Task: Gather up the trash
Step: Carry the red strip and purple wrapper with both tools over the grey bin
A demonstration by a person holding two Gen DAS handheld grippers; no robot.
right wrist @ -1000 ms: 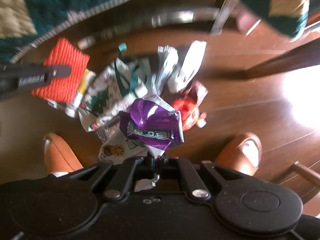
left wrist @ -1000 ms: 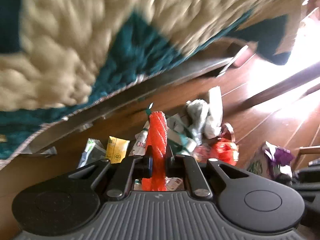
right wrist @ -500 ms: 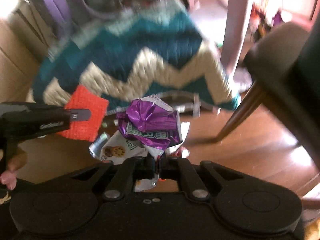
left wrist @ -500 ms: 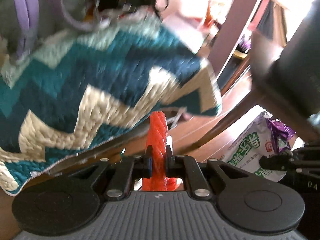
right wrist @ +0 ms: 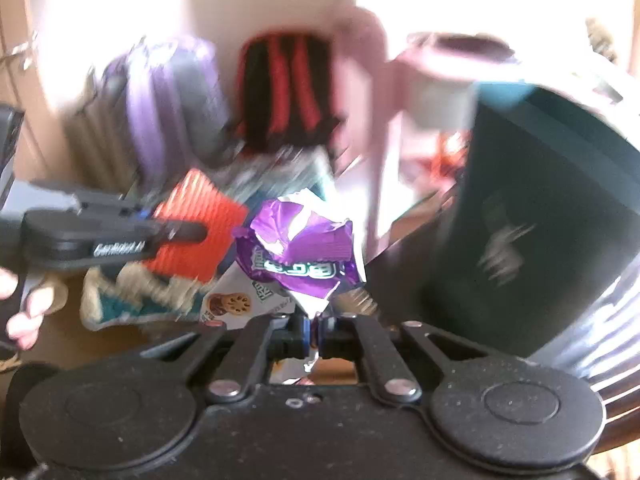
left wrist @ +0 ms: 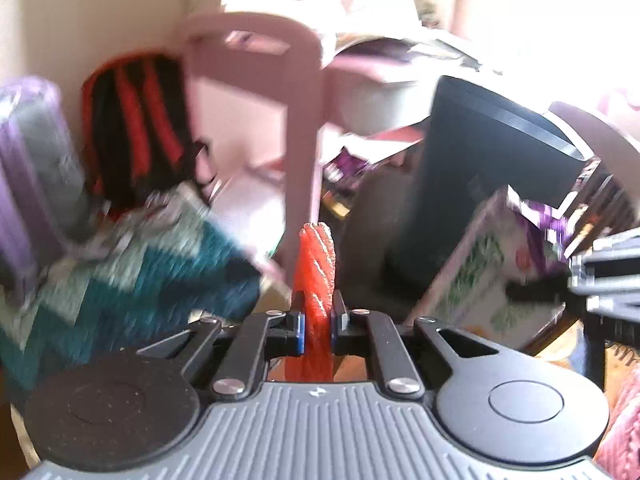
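On my left, I have the left gripper (left wrist: pixel 318 322) clamped on a ribbed red-orange wrapper (left wrist: pixel 316 280), which stands edge-on between the pads and pokes up past them. In the right wrist view the same wrapper (right wrist: pixel 198 226) shows flat-on, a square ridged sheet pinched at its near corner, with the person's fingers (right wrist: pixel 24 312) on the handle at the left edge. Behind it sits a teal and cream quilted blanket (left wrist: pixel 132 272), with a purple bag (right wrist: pixel 160 92) and a black and red backpack (right wrist: pixel 288 92) further back against the wall, all smeared by motion.

Moving right, my right gripper (right wrist: pixel 314 338) has its jaws together on a crumpled purple snack wrapper (right wrist: pixel 298 254); a white cookie packet (right wrist: pixel 236 300) hangs with it, though I cannot tell whether the pads grip that one too. A pink chair (left wrist: pixel 280 80) stands behind. Furthest right is a tall dark bin (right wrist: pixel 540 216), near both loads and just right of them.

I judge this as the carry step: both pieces are off the floor and headed for the bin. Next I need to bring each gripper over the bin's open mouth, which I cannot see clearly from here, and only then part the jaws, so the light wrappers drop inside and not beside it.
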